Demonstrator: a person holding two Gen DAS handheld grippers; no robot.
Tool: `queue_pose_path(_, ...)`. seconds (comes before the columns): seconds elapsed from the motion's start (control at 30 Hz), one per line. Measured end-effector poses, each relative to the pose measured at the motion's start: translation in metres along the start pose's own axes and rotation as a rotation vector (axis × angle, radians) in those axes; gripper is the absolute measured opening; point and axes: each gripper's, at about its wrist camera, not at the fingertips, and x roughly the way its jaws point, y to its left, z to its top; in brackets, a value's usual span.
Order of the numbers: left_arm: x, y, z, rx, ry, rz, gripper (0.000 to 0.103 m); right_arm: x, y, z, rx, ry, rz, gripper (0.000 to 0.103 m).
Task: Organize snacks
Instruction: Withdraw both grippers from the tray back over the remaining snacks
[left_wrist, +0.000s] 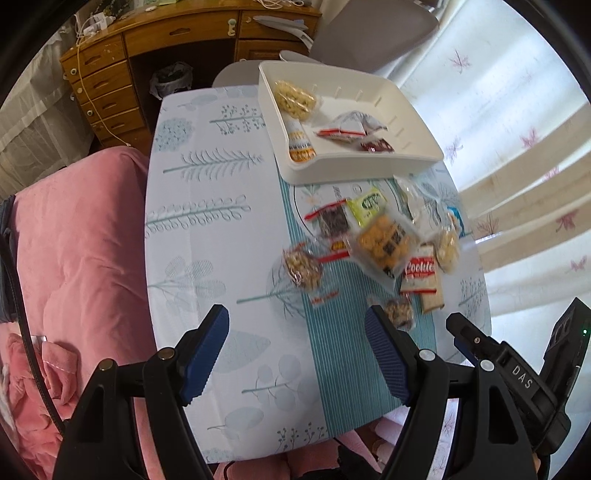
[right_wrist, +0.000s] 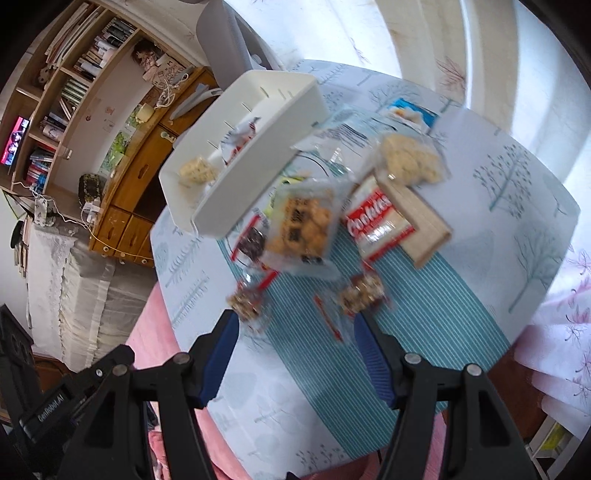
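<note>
**A:** What does the left wrist view show?

**B:** The left gripper (left_wrist: 295, 350) gapes wide, holding nothing, above a leaf-print tablecloth (left_wrist: 207, 206). At one o'clock, a white tray (left_wrist: 417, 122) already holds several snack packets. Loose snacks lie at three o'clock; a red-and-white pack (left_wrist: 421, 273) reads "Cookies". The right gripper (left_wrist: 517, 373), at four o'clock, carries "DAS".

**A:** And the right wrist view?

**B:** The right gripper (right_wrist: 295, 354) is spread open and empty. The "Cookies" pack (right_wrist: 380, 225) lies at one o'clock, the tray (right_wrist: 258, 177) at eleven. The left gripper (right_wrist: 55, 402), at eight o'clock, reads "GenRobot.AI".
</note>
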Motion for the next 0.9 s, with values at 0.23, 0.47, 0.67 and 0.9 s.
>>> queue_pose_path(0.23, 0.024, -0.006, -0.019, 0.018, 0.069, -0.022, 0.075, -0.003, -0.017, -0.025, -0.046, -0.008, -0.051, 0.073)
queue_pose_path(0.47, 0.053, -0.010, -0.024, 0.010, 0.141, -0.006, 0.075, 0.000, -0.028, -0.040, -0.116, -0.012, -0.083, 0.076)
queue_pose_path(0.67, 0.069, -0.006, -0.020, -0.073, 0.126, -0.001, 0.084, 0.011, -0.029, -0.050, -0.243, -0.028, -0.119, 0.080)
queue_pose_path(0.9, 0.094, -0.003, -0.010, -0.197, 0.120, 0.031, 0.084, 0.033, -0.030, -0.045, -0.392, -0.052, -0.167, 0.080)
